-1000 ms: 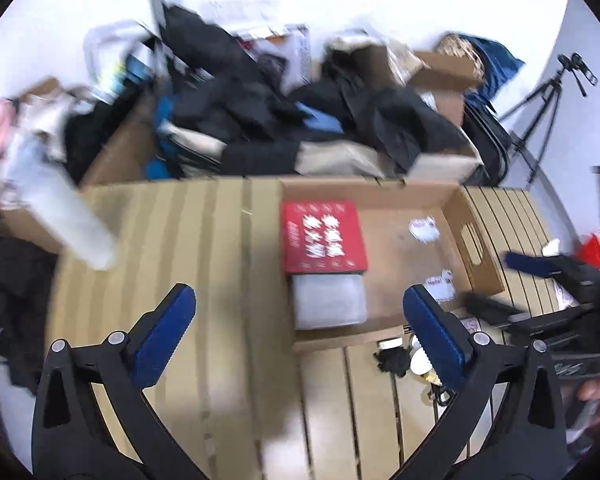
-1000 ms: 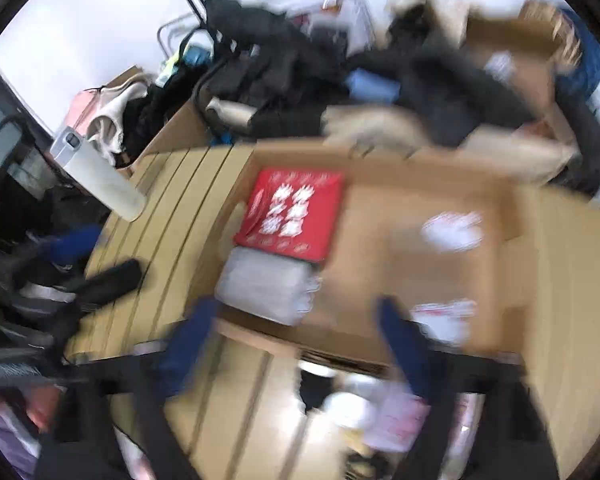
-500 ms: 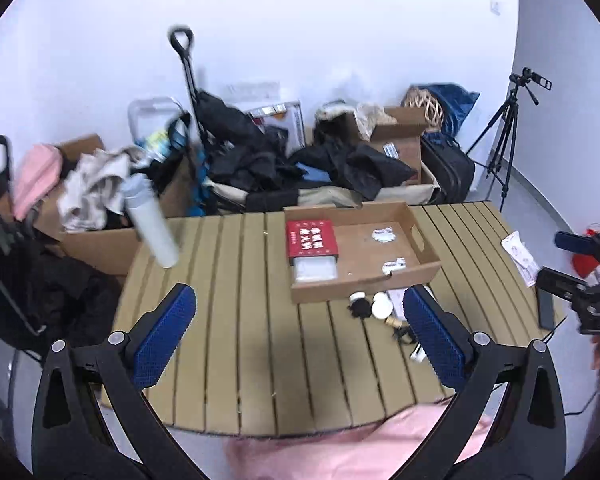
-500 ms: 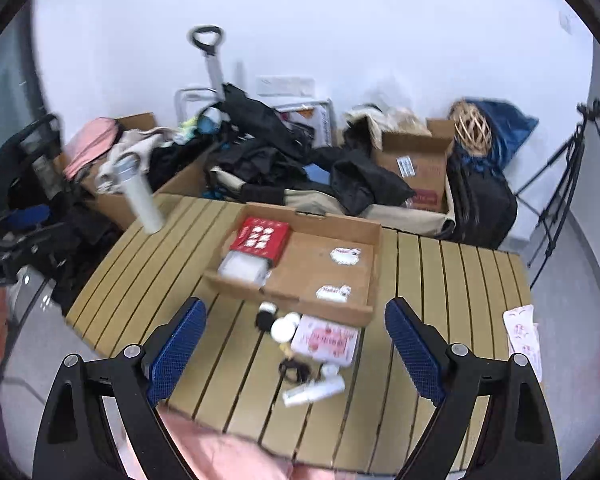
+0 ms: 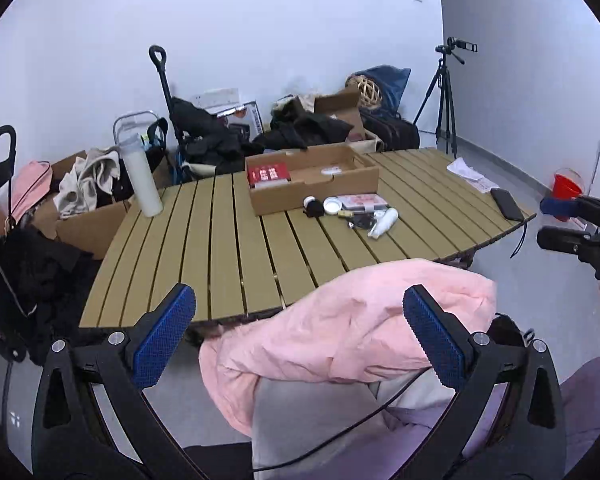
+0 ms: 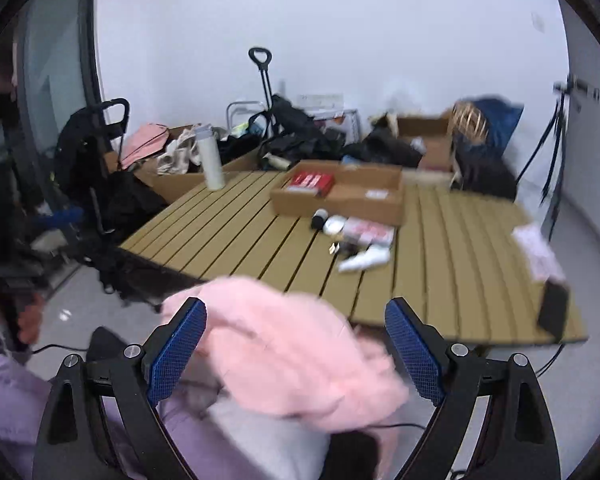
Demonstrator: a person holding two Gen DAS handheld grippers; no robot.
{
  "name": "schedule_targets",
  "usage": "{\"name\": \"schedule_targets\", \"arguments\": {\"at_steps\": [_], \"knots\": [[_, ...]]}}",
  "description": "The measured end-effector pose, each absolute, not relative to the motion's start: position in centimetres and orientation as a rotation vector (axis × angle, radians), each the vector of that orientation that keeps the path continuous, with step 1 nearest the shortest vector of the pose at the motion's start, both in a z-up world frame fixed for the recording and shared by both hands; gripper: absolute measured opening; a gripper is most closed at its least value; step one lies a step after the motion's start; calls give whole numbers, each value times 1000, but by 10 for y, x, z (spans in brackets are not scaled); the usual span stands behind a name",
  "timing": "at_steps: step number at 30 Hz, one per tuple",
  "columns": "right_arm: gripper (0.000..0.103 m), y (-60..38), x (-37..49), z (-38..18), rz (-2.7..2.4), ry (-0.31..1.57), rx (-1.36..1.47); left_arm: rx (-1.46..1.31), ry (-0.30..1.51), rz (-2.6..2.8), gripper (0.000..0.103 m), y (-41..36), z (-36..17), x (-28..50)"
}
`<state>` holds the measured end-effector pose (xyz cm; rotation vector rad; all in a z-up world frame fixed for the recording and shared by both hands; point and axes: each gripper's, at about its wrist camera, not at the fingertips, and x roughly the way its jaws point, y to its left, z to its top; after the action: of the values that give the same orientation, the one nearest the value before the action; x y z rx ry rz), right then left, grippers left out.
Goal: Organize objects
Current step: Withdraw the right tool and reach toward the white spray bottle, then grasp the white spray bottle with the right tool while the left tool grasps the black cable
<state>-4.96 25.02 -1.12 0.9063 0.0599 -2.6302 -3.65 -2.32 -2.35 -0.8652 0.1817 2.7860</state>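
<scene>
A cardboard tray [image 5: 315,197] [image 6: 376,205] stands on the slatted wooden table [image 5: 220,248] [image 6: 452,248], with a red box [image 5: 269,173] [image 6: 313,181] inside at its left end. In front of the tray lie small items: a black cap [image 5: 314,209], a white jar [image 5: 332,205], a flat pink packet [image 5: 362,201] [image 6: 369,233] and a white tube [image 5: 383,222] [image 6: 363,260]. My left gripper [image 5: 299,334] is open, far back from the table over a pink garment [image 5: 340,332]. My right gripper [image 6: 296,349] is open too, above the same garment [image 6: 284,344].
A white bottle [image 5: 141,176] [image 6: 211,157] stands at the table's far left. A black phone [image 5: 507,204] [image 6: 553,311] and a paper packet [image 5: 467,172] lie at the right edge. Boxes, bags, clothes and a tripod [image 5: 444,96] crowd the floor behind.
Both grippers have pulled far back and down from over the tray to the person's lap. The whole table and the pink garment have come into view.
</scene>
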Motion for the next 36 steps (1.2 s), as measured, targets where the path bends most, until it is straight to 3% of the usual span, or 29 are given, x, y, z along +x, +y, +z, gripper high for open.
{"name": "schedule_targets", "arguments": {"at_steps": [8,11,14,19,21,26,31,33,34,35,36], "knots": [[93,264,-63,-24,-2663,-16,885,-890,111,2745,103,-13,-35,-61],[93,275,-88,-44,-2639,-118,953,-955,-3,2604,103,1,-51,-104],[93,292,-124,-66,-2578,-252,1041,-1054,30,2536,103,28,-76,-160],[65,301,-205,-104,-2555,-331,1216,-1147,-9,2479,92,58,-114,-253],[63,298,-237,-120,-2547,-360,1265,-1222,-57,2448,80,65,-133,-288],[63,293,-307,-164,-2531,-591,1376,-1368,-64,2298,77,90,-171,-342],[54,284,-348,-187,-2638,-532,1420,-1412,-84,2268,61,105,-195,-380],[47,288,-353,-198,-2655,-515,1446,-1453,-109,2224,37,109,-210,-388],[39,288,-354,-198,-2677,-488,1436,-1431,-95,2246,35,111,-211,-387],[35,287,-352,-198,-2691,-441,1451,-1412,-63,2256,16,114,-210,-383],[31,285,-349,-199,-2697,-381,1455,-1428,-42,2226,15,118,-213,-380]]}}
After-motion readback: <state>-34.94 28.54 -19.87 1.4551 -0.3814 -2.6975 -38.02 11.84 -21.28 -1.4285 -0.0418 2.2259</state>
